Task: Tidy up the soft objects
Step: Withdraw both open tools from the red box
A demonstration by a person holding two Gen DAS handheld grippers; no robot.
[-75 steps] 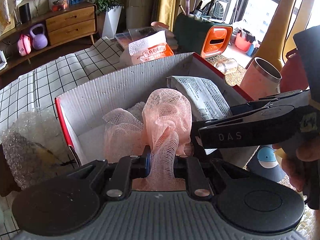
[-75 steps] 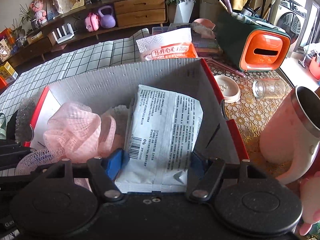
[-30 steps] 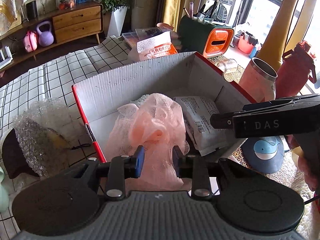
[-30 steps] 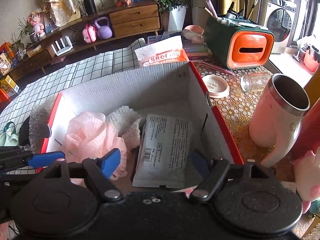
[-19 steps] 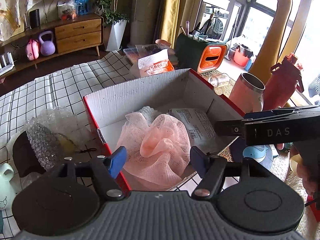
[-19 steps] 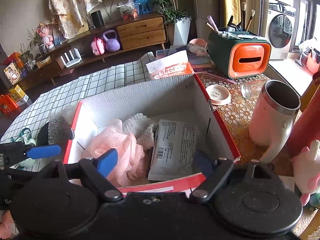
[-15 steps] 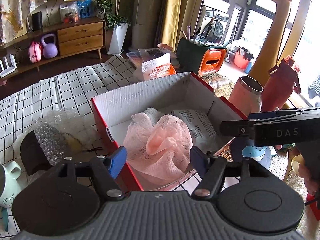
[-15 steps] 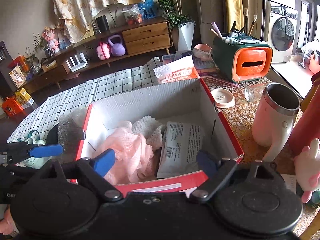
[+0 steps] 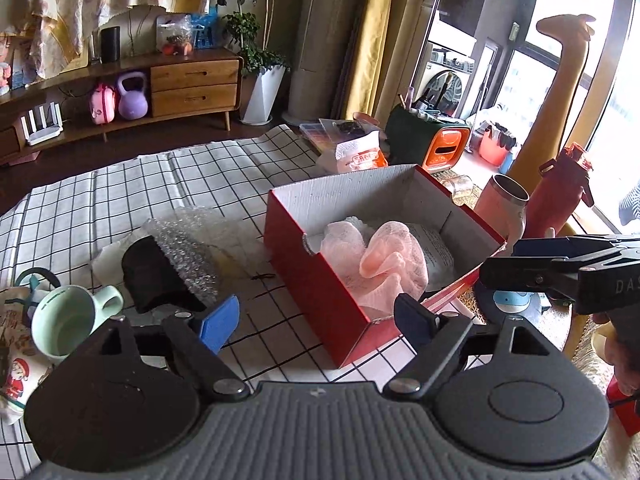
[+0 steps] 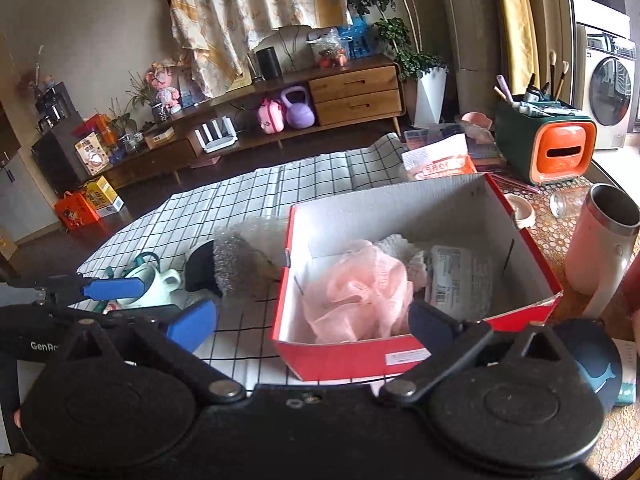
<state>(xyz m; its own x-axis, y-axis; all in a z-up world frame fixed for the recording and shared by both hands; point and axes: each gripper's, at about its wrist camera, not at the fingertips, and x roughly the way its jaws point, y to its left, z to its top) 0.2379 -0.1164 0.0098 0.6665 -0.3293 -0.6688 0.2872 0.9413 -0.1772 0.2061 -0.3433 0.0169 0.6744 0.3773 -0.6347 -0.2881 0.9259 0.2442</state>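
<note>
Both handheld tools tilt downward, the left gripper (image 9: 316,322) and the right gripper (image 10: 310,326) each with jaws that have just been opening, now spread wide with nothing between them.

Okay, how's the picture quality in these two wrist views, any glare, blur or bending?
Left wrist view: the bright window at the right is blown out to white; the red cardboard box stays sharp. Right wrist view: softer, even light, dark corners from the fisheye, and the lines of the black-and-white checked tablecloth bow with the lens. Neither view shows motion blur.
</note>
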